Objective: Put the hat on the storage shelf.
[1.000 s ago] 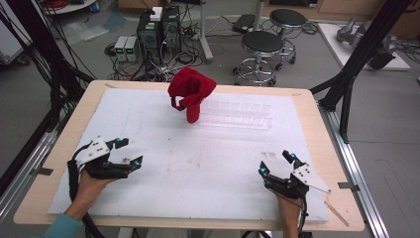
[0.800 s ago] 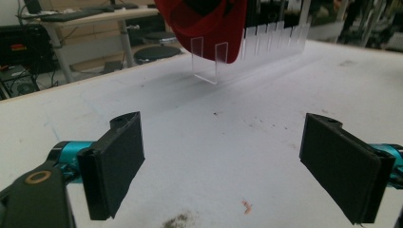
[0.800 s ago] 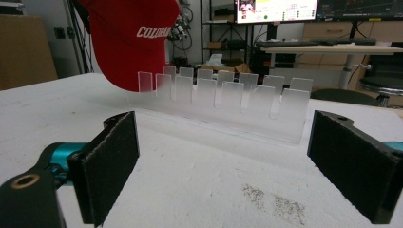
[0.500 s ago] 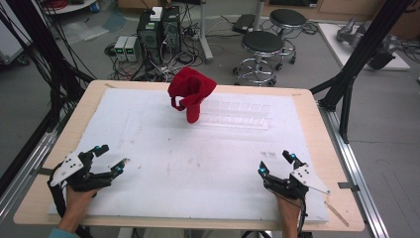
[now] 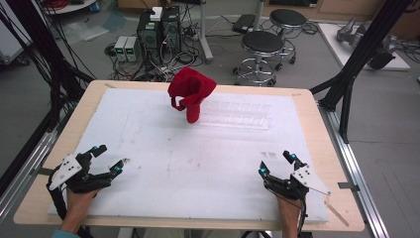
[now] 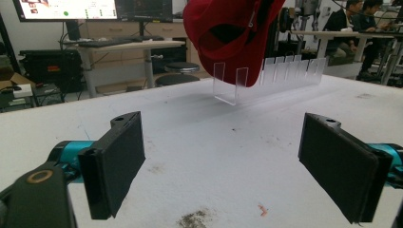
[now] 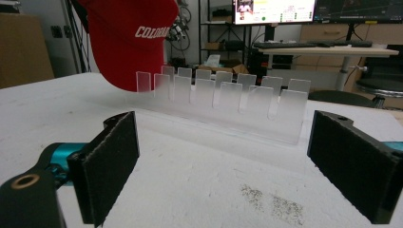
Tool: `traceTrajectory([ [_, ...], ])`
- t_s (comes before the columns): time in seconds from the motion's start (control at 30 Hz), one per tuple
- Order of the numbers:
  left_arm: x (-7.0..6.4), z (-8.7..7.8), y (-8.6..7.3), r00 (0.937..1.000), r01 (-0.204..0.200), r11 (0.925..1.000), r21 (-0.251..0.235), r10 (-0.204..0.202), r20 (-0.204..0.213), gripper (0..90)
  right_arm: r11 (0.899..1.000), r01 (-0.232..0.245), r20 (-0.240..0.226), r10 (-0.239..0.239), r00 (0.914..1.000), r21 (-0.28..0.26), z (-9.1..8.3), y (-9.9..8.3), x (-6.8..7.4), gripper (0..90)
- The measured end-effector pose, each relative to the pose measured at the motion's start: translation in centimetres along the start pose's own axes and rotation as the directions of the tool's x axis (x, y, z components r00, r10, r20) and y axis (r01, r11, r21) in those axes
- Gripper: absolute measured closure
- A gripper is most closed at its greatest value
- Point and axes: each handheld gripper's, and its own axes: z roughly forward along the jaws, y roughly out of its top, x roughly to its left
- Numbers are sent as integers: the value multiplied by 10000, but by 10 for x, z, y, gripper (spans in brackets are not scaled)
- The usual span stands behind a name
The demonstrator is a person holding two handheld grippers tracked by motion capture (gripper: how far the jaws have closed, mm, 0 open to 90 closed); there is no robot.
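Two grippers, both spread wide with nothing between their jaws: the left gripper [image 5: 109,159] low at the near-left of the white table [image 5: 148,129], the right gripper [image 5: 275,162] near-right (each hand gripping from behind). Far beyond them — one red cap [image 5: 190,91] perched on one clear slotted rack [image 5: 237,115].

Even, bright indoor light falls from overhead, leaving only faint, soft shadows on the white surface [image 5: 198,163]. The high view is slightly soft and grainy, with no strong glare. In both gripper views the near black fingers [image 6: 116,164] are a little blurred, and the far background monitors [image 7: 273,10] glow overexposed.
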Motion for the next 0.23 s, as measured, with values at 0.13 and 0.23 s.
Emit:
traceTrajectory([
  [0.13,0,0,0,10000,-7,10000,-12,7,-3,159,10000,-36,-34,36,10000,8,-1,0,1,91],
  [0.23,0,0,0,10000,1,10000,-10,-1,-15,159,10000,-17,-10,17,10000,41,0,0,0,91],
])
